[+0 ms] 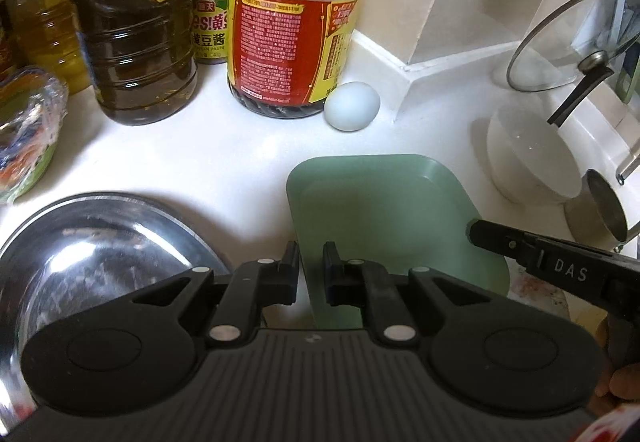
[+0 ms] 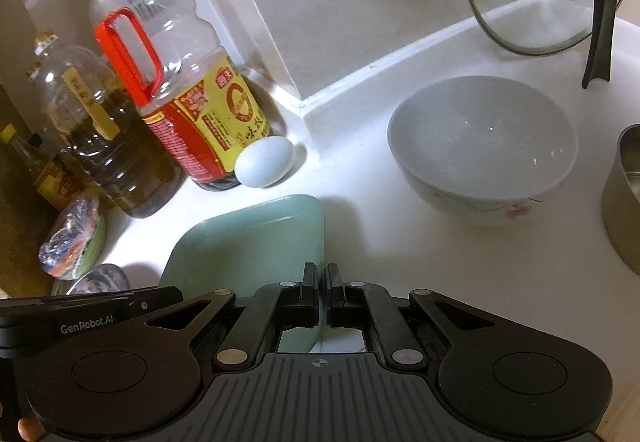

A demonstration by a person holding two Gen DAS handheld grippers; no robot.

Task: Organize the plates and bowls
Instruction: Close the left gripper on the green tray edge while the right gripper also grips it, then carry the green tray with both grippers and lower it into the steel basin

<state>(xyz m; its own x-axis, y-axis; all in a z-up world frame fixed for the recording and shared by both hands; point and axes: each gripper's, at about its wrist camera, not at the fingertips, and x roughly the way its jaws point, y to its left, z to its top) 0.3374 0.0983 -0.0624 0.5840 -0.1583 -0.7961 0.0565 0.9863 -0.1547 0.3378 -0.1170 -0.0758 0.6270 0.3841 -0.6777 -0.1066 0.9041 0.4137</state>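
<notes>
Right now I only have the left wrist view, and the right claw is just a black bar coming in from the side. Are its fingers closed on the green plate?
Observer: Yes, it looks so. In the right wrist view the right claw is almost fully shut, with a finger on either side of the right rim of the green plate.
Operator: Is anything in the white bowl?
Observer: No. The white bowl looks empty apart from a few small specks inside.
Operator: Any marking on it?
Observer: There is a pink flower print on its near outer wall.
</notes>
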